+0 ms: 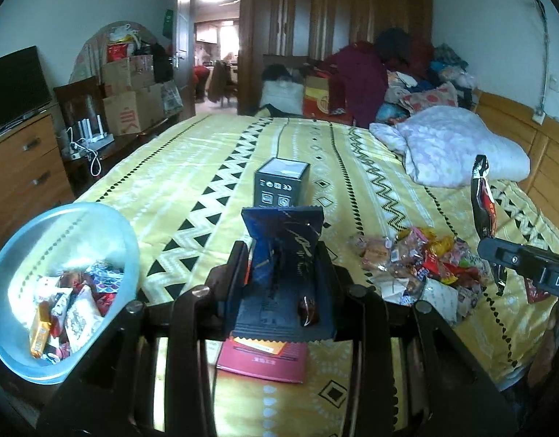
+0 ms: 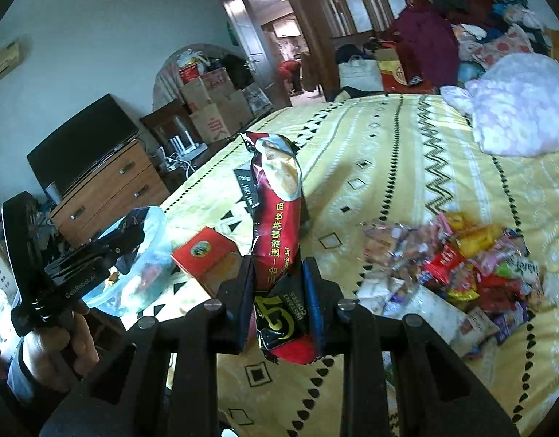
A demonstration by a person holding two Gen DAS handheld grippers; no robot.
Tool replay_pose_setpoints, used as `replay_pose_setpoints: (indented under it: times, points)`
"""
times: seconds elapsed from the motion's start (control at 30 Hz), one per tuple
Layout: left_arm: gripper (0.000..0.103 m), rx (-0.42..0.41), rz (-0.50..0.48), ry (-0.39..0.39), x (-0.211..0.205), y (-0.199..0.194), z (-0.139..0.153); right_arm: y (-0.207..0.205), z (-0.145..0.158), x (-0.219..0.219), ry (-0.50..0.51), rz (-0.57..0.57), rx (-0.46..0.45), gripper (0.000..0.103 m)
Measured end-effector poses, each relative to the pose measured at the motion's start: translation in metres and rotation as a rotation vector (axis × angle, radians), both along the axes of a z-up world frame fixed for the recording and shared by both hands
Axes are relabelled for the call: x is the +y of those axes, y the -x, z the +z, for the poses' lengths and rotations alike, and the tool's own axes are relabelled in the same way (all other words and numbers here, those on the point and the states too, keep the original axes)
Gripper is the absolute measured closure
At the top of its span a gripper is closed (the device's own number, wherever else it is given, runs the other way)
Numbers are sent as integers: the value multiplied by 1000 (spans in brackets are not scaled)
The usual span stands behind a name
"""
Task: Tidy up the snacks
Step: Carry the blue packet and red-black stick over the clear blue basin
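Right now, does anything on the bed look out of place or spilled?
Yes. A loose snack pile lies scattered on the yellow bedspread, not in the blue bowl. A dark box and a red box also lie among them, though neither looks damaged.

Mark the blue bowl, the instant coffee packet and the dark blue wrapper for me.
blue bowl (image 1: 132,255), left wrist view, on its right rim.
instant coffee packet (image 2: 279,225), right wrist view, on its red middle.
dark blue wrapper (image 1: 286,240), left wrist view, on its upper face, between the fingers.
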State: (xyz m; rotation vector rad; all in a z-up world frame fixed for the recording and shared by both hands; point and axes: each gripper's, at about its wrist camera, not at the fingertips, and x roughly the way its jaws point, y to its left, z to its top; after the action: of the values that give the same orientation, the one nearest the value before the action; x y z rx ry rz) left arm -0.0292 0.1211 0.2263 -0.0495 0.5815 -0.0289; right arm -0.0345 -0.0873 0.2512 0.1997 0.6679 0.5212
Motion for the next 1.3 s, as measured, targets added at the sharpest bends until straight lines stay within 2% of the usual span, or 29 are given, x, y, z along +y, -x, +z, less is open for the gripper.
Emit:
replay_pose_setpoints:
  times: [0.4,0.67,1.07,1.3]
  points:
    - [67,-50,108,12,57,0,22,-23,48,77,14,109,-88,73]
    - [67,-72,241,19,114,1,34,-37,74,159,29,236,-142,74]
    - [67,-54,420,30,194,7,29,-48,92,272,25,399,-160,74]
    - [67,-29,489,40,225,8,24,-55,89,315,23,466,-142,74]
